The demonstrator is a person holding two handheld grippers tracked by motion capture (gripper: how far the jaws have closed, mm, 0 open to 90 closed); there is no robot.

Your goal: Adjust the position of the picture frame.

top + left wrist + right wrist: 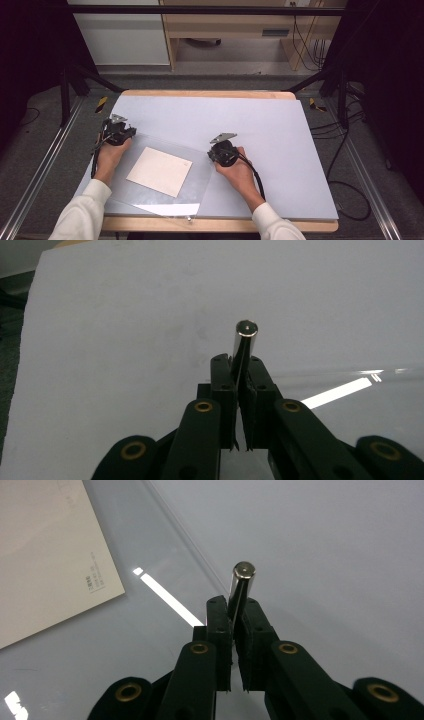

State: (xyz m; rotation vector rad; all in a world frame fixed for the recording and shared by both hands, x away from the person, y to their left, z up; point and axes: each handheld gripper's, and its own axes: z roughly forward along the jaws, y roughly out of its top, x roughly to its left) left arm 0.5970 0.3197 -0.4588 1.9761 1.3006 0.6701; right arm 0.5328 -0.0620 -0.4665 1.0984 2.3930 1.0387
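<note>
Left gripper (pixel 242 390): jaws clamped on a metal pin (pixel 245 347) standing up between the pads, at the clear sheet's (pixel 165 200) far-left corner.
Right gripper (pixel 234 630): jaws clamped on a second pin (pixel 241 587), long axis along the jaws, at the sheet's right edge.
Card (pixel 160 171): flat under the sheet, between the grippers.

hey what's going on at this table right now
A person holds tongs in each hand over a clear plastic sheet lying on a grey table mat, with a cream card on or under it. The left tongs and right tongs are each shut on a small shiny metal cylinder, at the sheet's far corners.
</note>
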